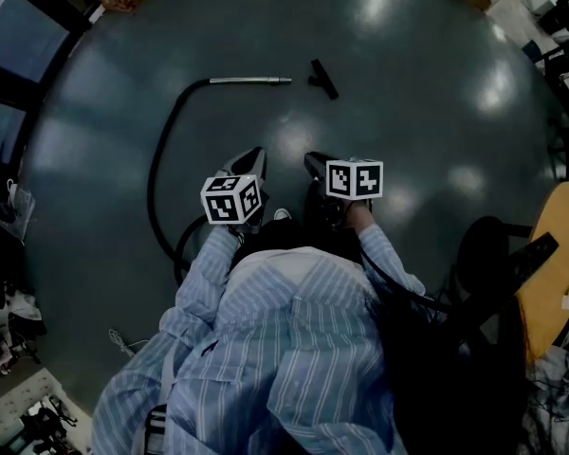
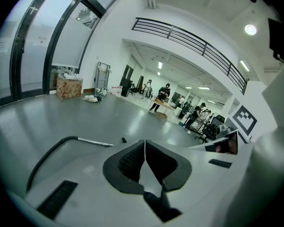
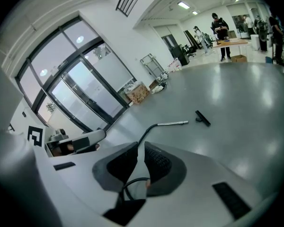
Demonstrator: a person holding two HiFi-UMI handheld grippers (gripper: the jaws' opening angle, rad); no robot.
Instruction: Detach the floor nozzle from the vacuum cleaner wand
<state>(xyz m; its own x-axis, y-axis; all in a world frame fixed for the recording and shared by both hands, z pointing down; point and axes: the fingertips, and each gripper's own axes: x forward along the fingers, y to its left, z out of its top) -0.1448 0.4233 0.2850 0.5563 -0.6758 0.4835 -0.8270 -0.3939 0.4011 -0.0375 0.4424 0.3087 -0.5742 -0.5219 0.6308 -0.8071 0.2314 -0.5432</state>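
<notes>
The silver vacuum wand (image 1: 251,81) lies on the dark floor with its black hose (image 1: 159,164) curving back toward me. The black floor nozzle (image 1: 323,78) lies by itself a short way right of the wand's tip, apart from it. Both show small in the left gripper view, wand (image 2: 94,142) and nozzle (image 2: 124,140), and in the right gripper view, wand (image 3: 173,123) and nozzle (image 3: 202,117). My left gripper (image 1: 254,156) (image 2: 145,142) and right gripper (image 1: 313,163) (image 3: 141,145) hang side by side near my body, well short of the wand. Both are shut with nothing between the jaws.
A round wooden table (image 1: 561,245) and a black chair (image 1: 498,259) stand at my right. Clutter lines the left edge (image 1: 9,301). A cardboard box (image 2: 68,86) sits by the glass wall. People stand at a far table (image 3: 221,30).
</notes>
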